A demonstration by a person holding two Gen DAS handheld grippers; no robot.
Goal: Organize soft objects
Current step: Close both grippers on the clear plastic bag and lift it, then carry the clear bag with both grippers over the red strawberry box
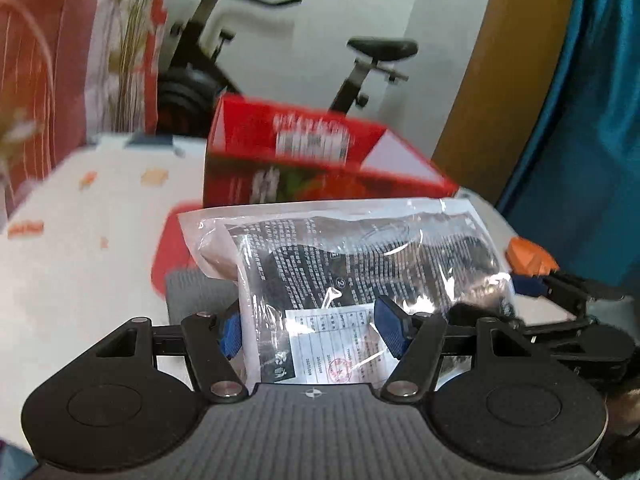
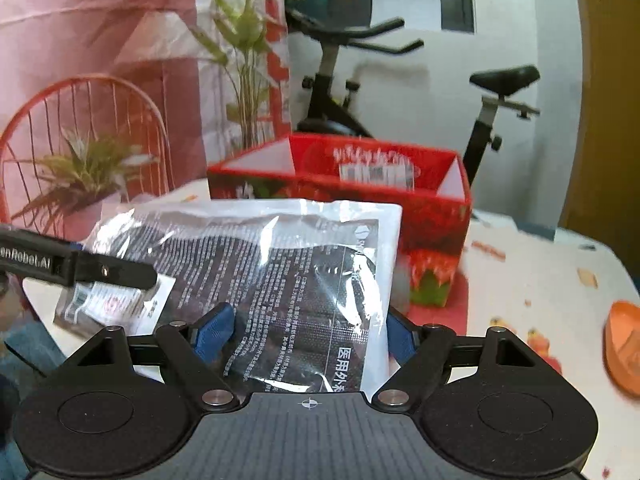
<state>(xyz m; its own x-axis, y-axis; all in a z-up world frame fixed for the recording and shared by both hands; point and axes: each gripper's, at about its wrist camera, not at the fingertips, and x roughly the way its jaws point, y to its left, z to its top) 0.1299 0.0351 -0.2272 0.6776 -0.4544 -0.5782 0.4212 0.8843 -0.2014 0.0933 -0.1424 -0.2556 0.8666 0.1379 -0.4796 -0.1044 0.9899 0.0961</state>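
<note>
Above the patterned white desk point(image 2: 540, 276), both my tongs pinch one clear crinkly plastic packet of black masks point(image 2: 280, 272), left tongs point(image 1: 312, 332) and right tongs point(image 2: 308, 336) at opposite ends, before the open red cardboard box point(image 2: 432, 208); light, floppy and likely slippery, it probably holds best by its sealed edges

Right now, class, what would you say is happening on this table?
A person is using two handheld grippers on one clear plastic packet of dark, printed contents. The left gripper and the right gripper each have the packet between their blue pads, holding it above the patterned tablecloth. An open red box stands just behind it, with nothing visible inside from here. An orange object lies off to the side.
</note>
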